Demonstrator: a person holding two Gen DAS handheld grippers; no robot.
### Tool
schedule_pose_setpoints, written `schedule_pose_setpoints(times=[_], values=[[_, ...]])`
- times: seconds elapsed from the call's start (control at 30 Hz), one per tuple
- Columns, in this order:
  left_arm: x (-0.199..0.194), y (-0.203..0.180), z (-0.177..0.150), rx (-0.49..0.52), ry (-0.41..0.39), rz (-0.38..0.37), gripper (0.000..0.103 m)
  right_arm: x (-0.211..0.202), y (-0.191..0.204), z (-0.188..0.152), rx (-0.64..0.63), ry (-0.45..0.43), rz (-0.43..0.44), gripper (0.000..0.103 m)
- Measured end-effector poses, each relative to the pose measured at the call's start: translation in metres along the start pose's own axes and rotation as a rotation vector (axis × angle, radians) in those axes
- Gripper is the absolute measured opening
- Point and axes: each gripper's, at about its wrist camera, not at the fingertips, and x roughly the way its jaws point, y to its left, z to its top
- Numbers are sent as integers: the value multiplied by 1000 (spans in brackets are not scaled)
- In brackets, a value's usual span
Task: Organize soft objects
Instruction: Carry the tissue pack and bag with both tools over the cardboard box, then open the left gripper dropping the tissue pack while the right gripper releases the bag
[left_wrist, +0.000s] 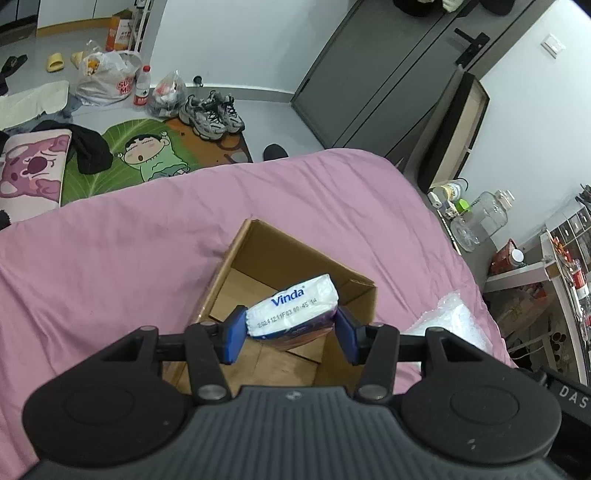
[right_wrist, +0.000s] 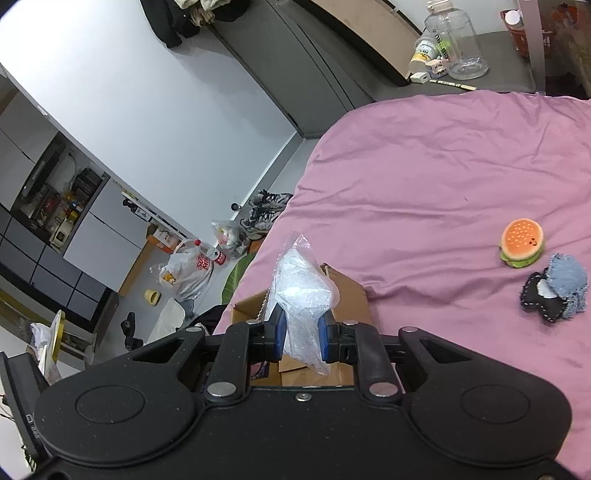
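- The left gripper (left_wrist: 291, 330) has its blue pads partly apart and squeezing a white tissue pack (left_wrist: 293, 308) from both sides. The pack hangs just over the open cardboard box (left_wrist: 291, 258).
- The right gripper (right_wrist: 301, 336) is nearly closed. It pinches a crinkly clear plastic bag (right_wrist: 301, 295) with something white inside, and the box (right_wrist: 347, 299) is just past it.
- The box sits on the pink bed cover (left_wrist: 110, 266). It looks empty inside, so I think both soft things are about to go in.
- The tissue pack is tilted. If it is let go now, it might hit the box edge and flop out onto the bed.
- The plastic bag is slippery and held by only a small part, so it could slide out before it is over the box.
- Both grippers are near the same box, so they could bump.
- Farther off on the bed lie a burger plush toy (right_wrist: 521, 243) and a denim and black cloth toy (right_wrist: 557, 291), next to each other, still waiting.
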Motion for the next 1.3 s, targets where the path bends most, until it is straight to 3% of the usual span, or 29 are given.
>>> schedule_pose_setpoints(times=[0.7, 0.87, 1.03, 1.3], values=[[56, 34, 22, -113, 50, -58, 53, 53, 32, -3, -70, 72, -89, 18], [53, 42, 23, -151, 53, -112, 67, 63, 36, -6, -88, 97, -110, 18], [31, 51, 20, -179, -5, -111, 68, 74, 42, -8, -121, 121, -129, 18], [24, 76, 14, -209, 7, -76, 69, 89, 53, -12, -155, 142, -130, 19]])
